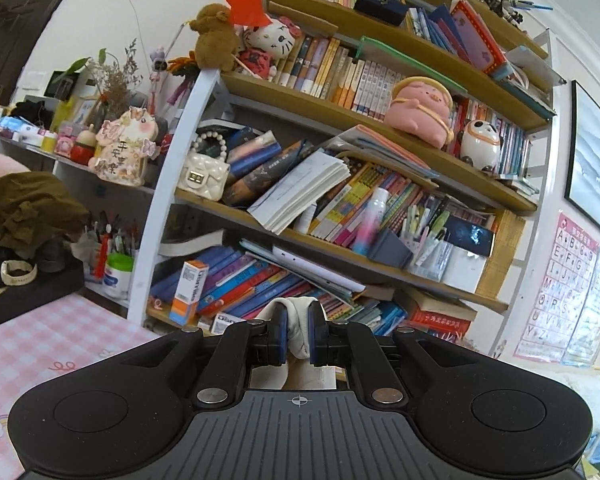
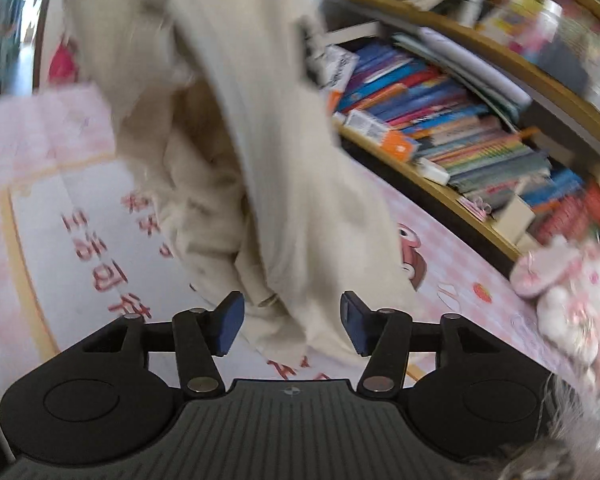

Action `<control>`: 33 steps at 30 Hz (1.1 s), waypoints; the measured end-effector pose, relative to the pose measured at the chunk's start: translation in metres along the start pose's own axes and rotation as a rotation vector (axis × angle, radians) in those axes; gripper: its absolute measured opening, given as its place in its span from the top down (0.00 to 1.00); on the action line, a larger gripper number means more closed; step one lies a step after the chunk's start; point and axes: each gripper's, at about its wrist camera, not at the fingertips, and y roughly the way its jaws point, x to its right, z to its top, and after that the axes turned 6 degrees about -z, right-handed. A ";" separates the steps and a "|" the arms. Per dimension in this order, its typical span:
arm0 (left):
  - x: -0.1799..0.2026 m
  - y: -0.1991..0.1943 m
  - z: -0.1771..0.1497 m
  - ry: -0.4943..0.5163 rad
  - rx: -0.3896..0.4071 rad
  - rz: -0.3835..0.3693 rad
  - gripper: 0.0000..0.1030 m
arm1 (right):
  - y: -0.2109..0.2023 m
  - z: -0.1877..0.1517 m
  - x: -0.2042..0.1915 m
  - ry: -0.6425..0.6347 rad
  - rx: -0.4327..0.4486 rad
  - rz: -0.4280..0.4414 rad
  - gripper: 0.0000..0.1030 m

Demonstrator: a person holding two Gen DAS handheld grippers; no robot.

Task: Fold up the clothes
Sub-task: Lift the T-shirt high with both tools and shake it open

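Left gripper [image 1: 298, 334] clamps cream garment [image 2: 260, 152]; hem between parted right gripper [image 2: 292, 326] pads.

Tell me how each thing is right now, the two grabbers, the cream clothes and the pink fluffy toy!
Left gripper: shut on a bunch of cream garment.
Right gripper: open, cloth between its fingers, not pinched.
Cream garment: hanging up, crumpled, not folded.
Pink plush toy: lying on the pink checked cover.

My left wrist camera looked level at the bookshelf [image 1: 340, 152], close. My right one tilted down at the pink mat [image 2: 460, 264]. Both caught the bottom shelf's books [image 2: 440, 120].
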 end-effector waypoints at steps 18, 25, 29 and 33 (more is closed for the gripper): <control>-0.008 -0.091 0.082 0.096 0.518 -0.011 1.00 | -0.177 0.084 0.147 0.348 0.669 -0.514 0.98; -0.008 -0.056 0.072 0.184 0.308 -0.159 0.95 | -0.197 0.136 0.116 0.060 0.829 -0.510 0.98; -0.023 -0.010 0.017 0.120 0.001 -0.157 0.95 | -0.154 0.147 0.110 0.008 0.674 -0.416 0.98; -0.033 0.025 -0.047 0.085 -0.271 -0.128 0.93 | -0.105 0.149 0.124 0.038 0.514 -0.348 0.98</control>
